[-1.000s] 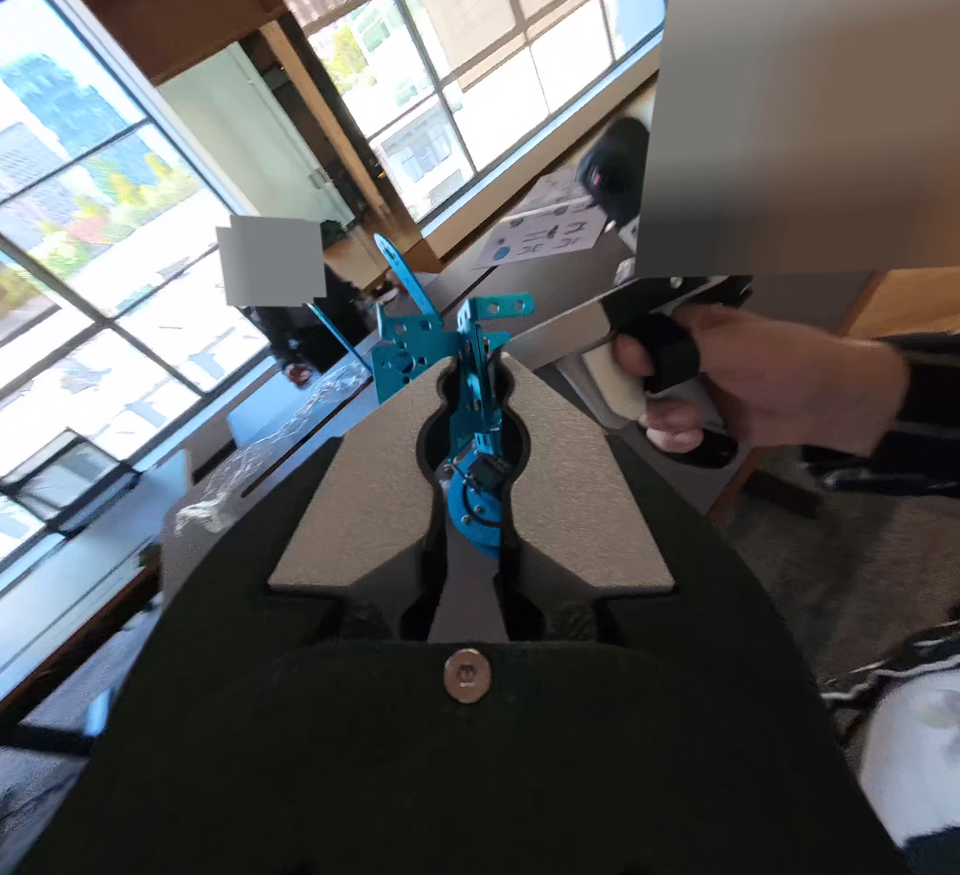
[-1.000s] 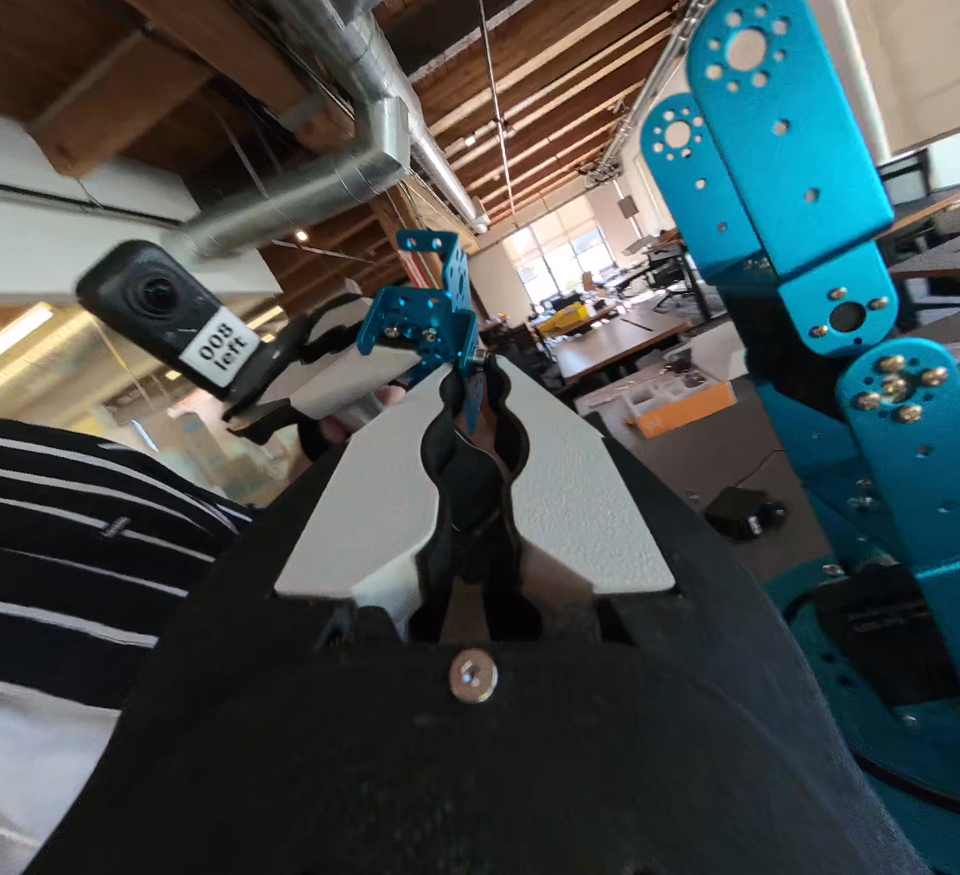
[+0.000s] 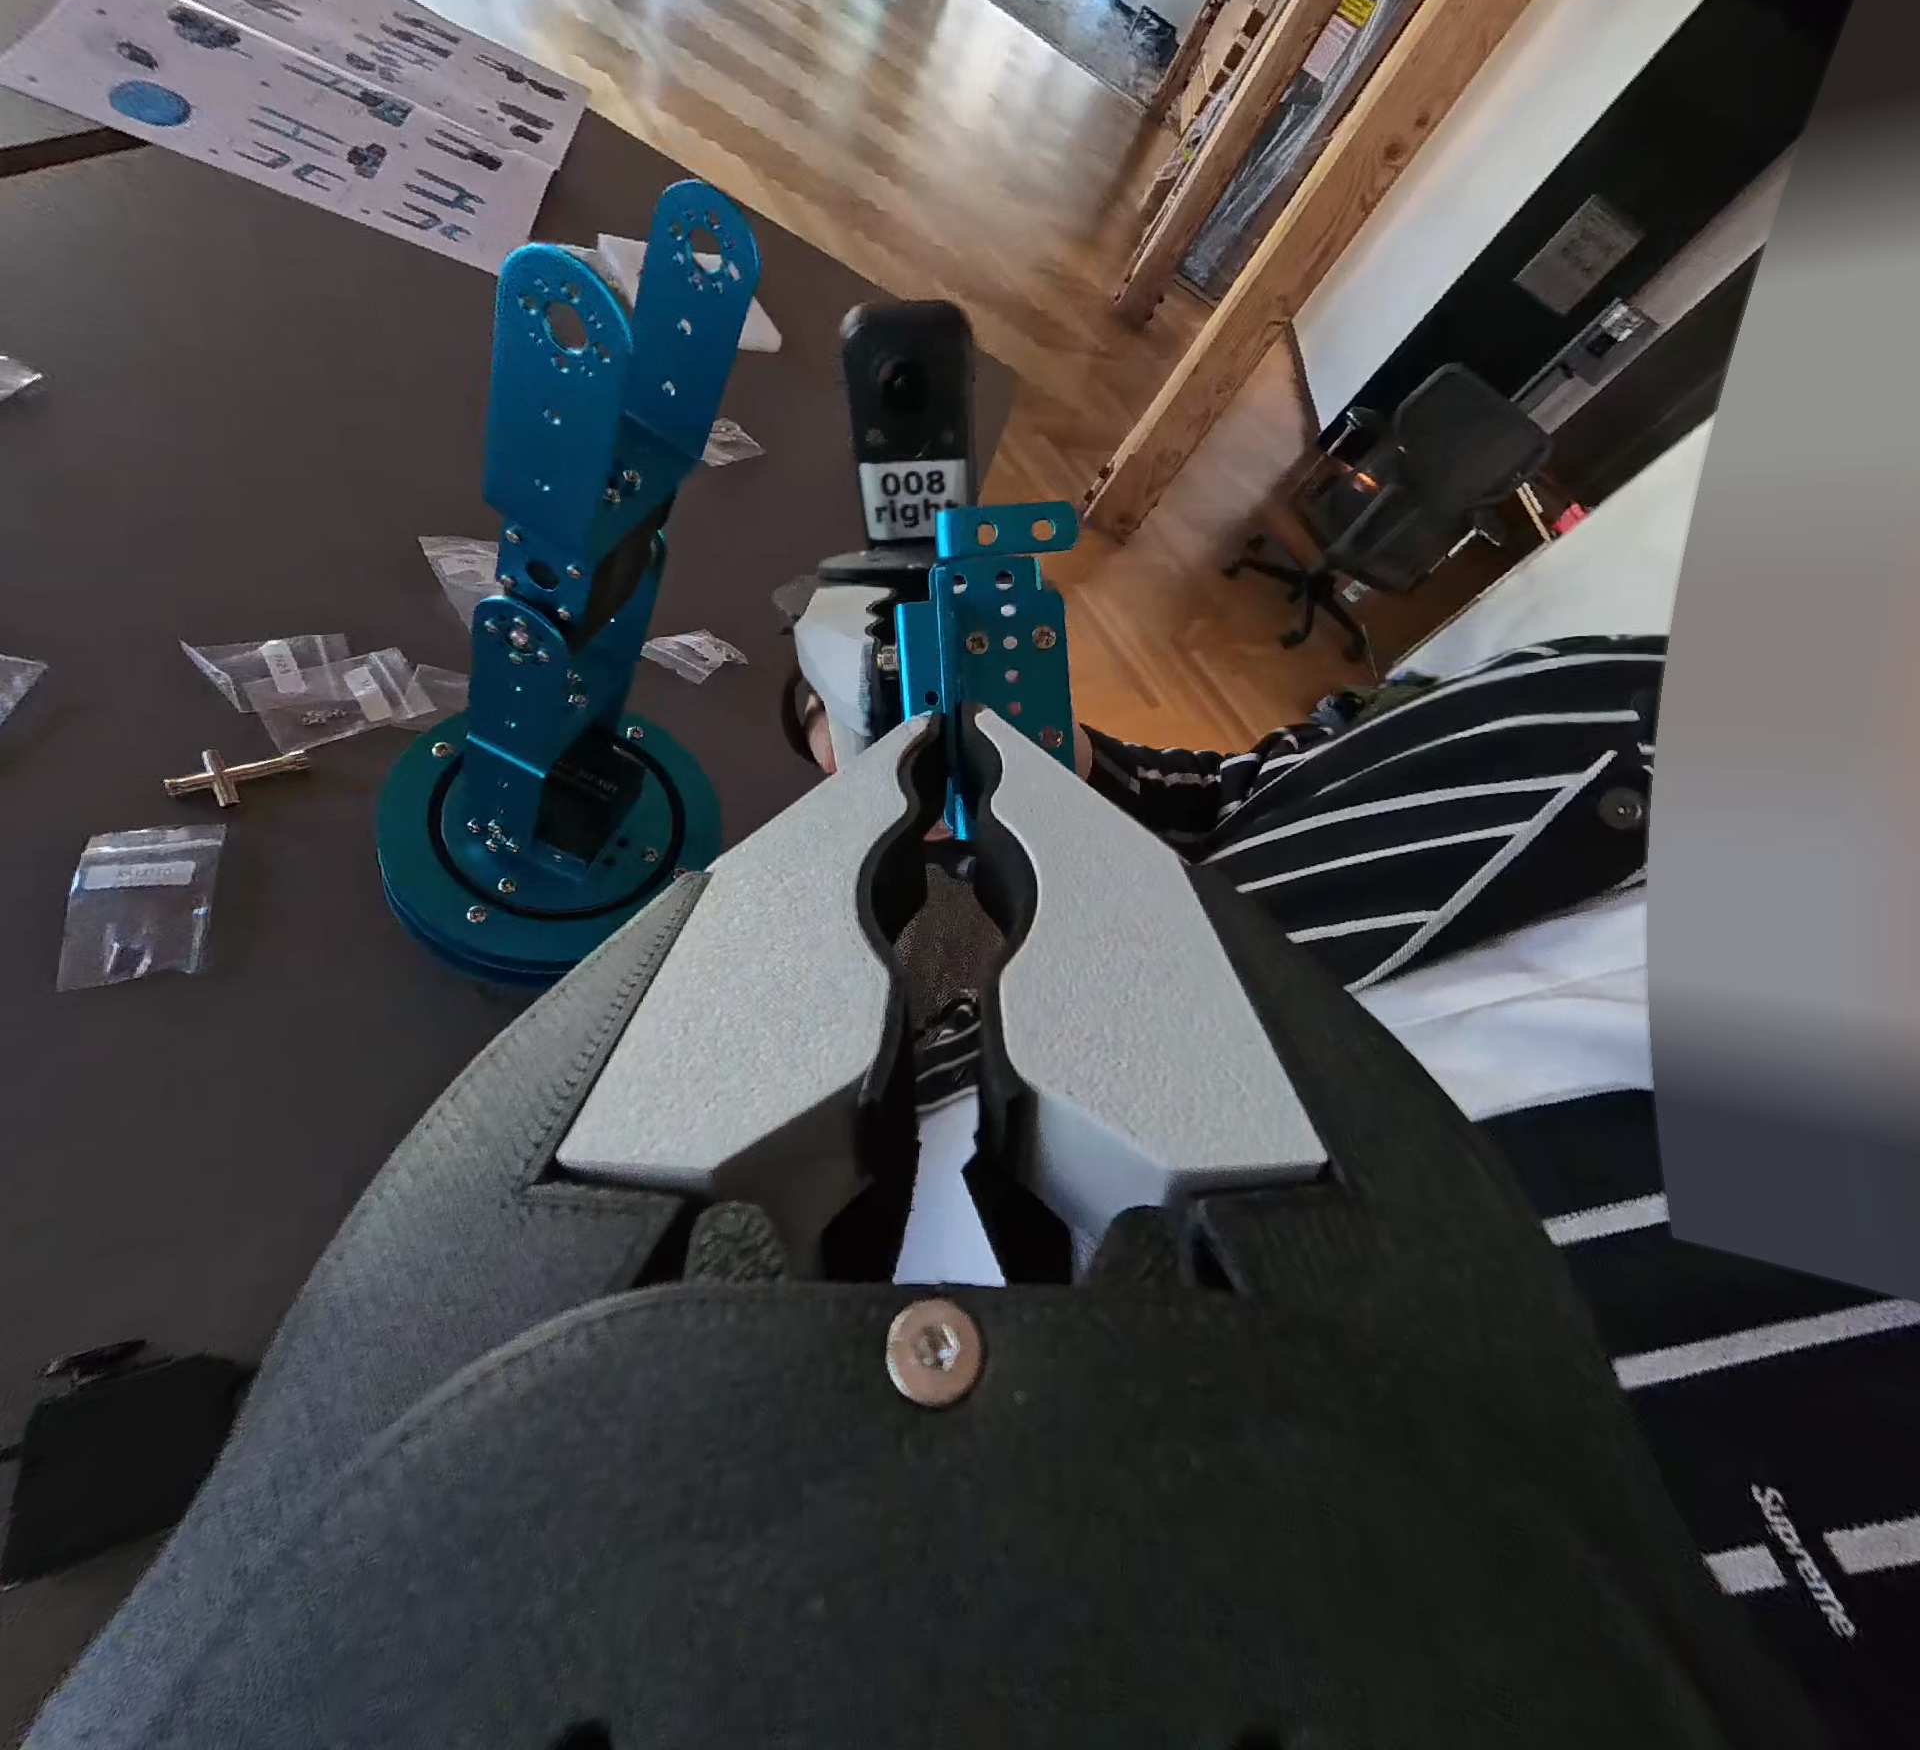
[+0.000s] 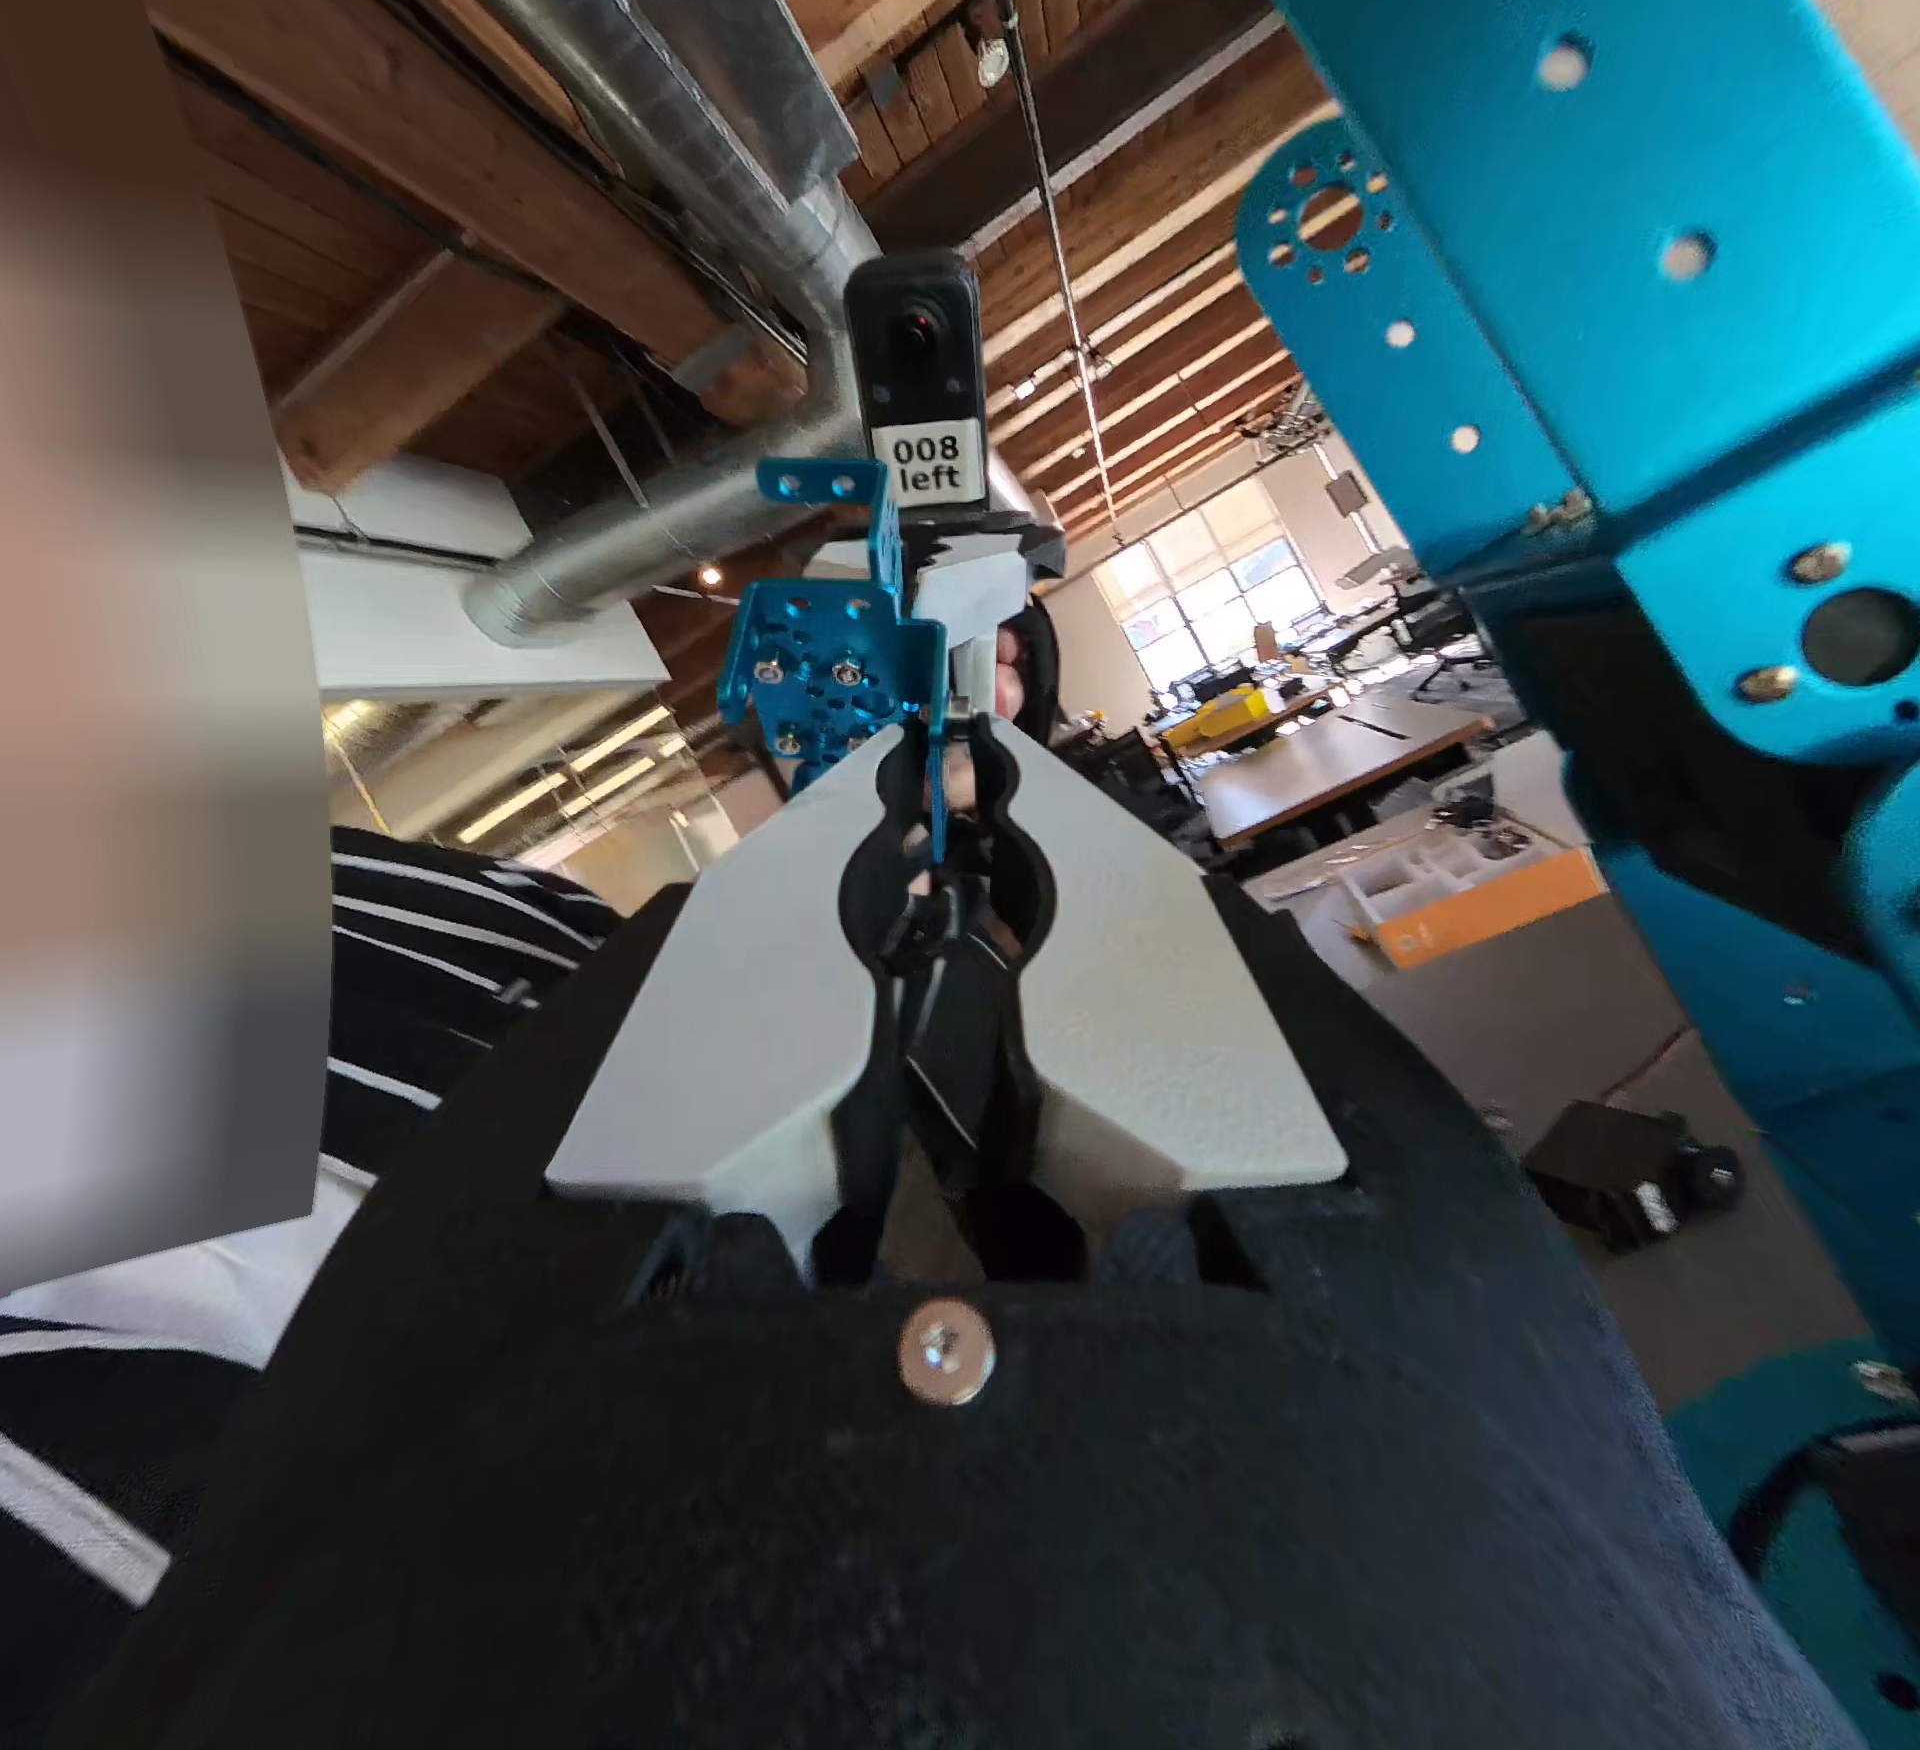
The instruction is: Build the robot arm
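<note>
Two claws pinch one blue bracket between them, above a tabletop of kit parts.

Our left claw (image 3: 954,744) is clamped on the lower edge of a small perforated blue bracket (image 3: 997,651), and our right claw (image 4: 940,744) is pressed together on another flange of the same bracket from the far side; held at both ends like this, we judge, it cannot twist. It hangs in the air just right of the blue robot arm (image 3: 582,578), which stands upright on its round base on the dark tabletop (image 3: 260,1129). Around that base lie small clear parts bags (image 3: 140,905), a cross-shaped metal wrench (image 3: 234,773) and, farther off, a printed instruction sheet (image 3: 312,79). Beyond the tabletop we see a wooden floor (image 3: 831,69), timber posts and, overhead, exposed ducting (image 4: 665,90).
</note>
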The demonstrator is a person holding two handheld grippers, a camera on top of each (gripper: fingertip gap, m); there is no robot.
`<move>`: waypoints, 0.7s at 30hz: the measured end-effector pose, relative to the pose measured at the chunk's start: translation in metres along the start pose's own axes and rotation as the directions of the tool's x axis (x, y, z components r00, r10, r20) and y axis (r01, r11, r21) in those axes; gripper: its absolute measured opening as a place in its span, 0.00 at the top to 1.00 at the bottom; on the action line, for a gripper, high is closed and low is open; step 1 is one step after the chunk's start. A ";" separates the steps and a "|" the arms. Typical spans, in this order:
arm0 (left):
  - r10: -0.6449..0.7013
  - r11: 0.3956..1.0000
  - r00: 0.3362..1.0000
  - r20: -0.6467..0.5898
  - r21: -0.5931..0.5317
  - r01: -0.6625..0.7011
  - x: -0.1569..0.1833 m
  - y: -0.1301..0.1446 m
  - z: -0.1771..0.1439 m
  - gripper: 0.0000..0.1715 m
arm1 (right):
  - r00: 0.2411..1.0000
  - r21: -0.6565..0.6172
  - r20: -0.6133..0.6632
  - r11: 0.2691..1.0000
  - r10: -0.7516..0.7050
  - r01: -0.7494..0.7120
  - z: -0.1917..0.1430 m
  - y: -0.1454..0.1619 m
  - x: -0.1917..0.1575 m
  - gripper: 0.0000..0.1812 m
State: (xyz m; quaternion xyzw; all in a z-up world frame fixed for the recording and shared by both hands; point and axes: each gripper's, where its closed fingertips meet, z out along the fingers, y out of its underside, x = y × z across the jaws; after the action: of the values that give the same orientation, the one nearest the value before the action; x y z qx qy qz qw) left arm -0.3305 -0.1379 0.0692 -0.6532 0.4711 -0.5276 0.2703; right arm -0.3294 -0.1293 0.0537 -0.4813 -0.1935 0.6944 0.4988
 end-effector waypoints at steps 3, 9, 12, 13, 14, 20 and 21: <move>-0.022 1.000 0.998 0.055 0.016 0.021 -0.003 -0.002 0.007 1.00 | 0.995 -0.071 -0.041 0.994 -0.087 0.084 -0.014 0.000 0.002 0.87; -0.131 0.983 0.965 0.228 0.153 0.098 -0.008 -0.015 0.007 1.00 | 0.988 -0.236 -0.063 0.964 -0.142 0.123 -0.071 -0.008 0.005 0.83; -0.149 0.978 0.923 0.355 0.188 0.086 -0.003 -0.028 0.003 1.00 | 0.985 -0.265 -0.061 0.954 -0.163 0.142 -0.101 -0.024 0.009 0.83; -0.152 0.978 0.905 0.398 0.193 0.079 -0.001 -0.033 0.002 1.00 | 0.986 -0.265 -0.057 0.954 -0.156 0.136 -0.108 -0.029 0.010 0.83; -0.153 0.978 0.887 0.436 0.197 0.072 0.002 -0.039 0.001 1.00 | 0.988 -0.264 -0.052 0.956 -0.142 0.124 -0.114 -0.035 0.012 0.83; -0.181 0.981 0.755 0.630 0.169 0.094 -0.003 -0.067 0.001 1.00 | 0.998 -0.290 -0.009 0.955 -0.069 0.064 -0.137 -0.050 0.014 0.83; -0.203 0.977 0.745 0.636 0.177 0.115 -0.007 -0.070 0.002 1.00 | 0.998 -0.291 0.004 0.955 -0.067 0.065 -0.140 -0.051 0.013 0.83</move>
State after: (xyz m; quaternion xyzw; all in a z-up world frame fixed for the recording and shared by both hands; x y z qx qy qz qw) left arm -0.3054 -0.1029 0.1253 -0.8149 0.2560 -0.3178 0.4116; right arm -0.1837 -0.1253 0.0212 -0.5447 -0.3079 0.6400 0.4460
